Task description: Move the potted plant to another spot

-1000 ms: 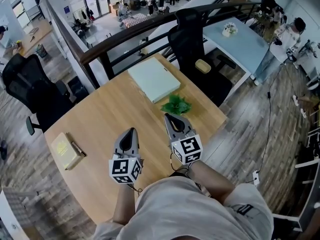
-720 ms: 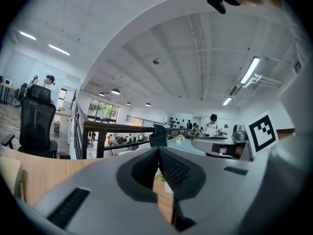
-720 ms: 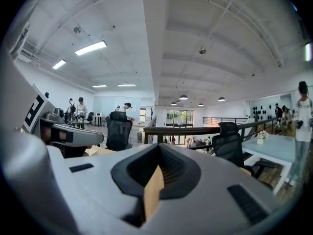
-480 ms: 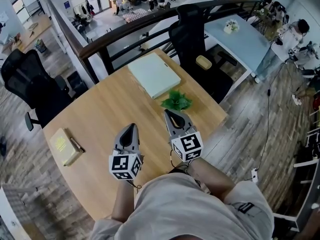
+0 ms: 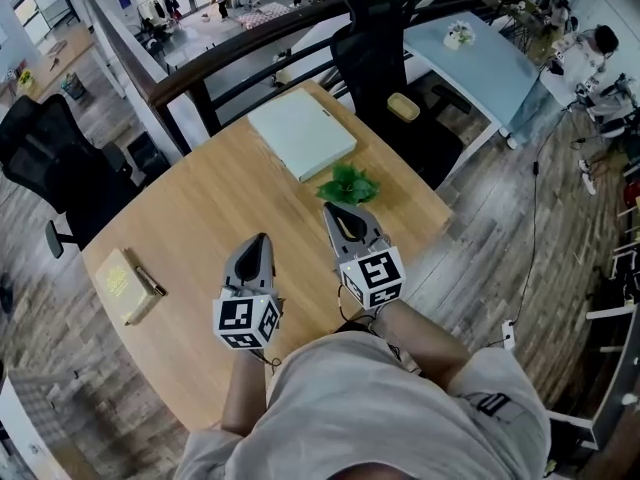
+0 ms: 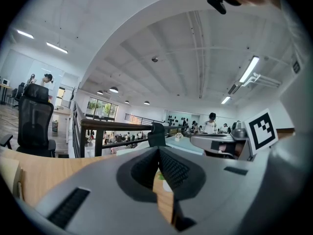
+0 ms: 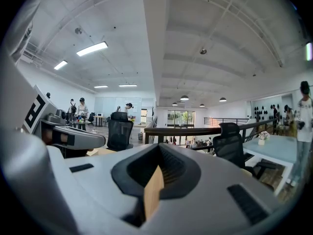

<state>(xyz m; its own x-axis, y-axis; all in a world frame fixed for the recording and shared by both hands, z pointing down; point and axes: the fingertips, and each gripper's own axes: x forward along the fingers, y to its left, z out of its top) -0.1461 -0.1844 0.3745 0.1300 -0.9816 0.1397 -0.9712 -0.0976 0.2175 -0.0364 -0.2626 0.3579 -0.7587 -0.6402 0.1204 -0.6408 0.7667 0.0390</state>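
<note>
The small potted plant with green leaves stands on the wooden table, near its right edge, just in front of a pale green box. My right gripper is shut and empty, its tip a short way short of the plant. To its left, my left gripper hovers over the table's middle, shut with nothing in it. In the left gripper view a sliver of the plant shows through the jaws' gap, and the right gripper appears at the right. The right gripper view looks over the table at the railing.
A yellow notebook with a pen lies at the table's left corner. Black office chairs stand behind the table and at the left. A dark railing runs along the far side. A light blue table stands beyond, right.
Neither gripper has moved on the table. The head view has shifted slightly, so everything sits a little higher and to the left in the picture.
</note>
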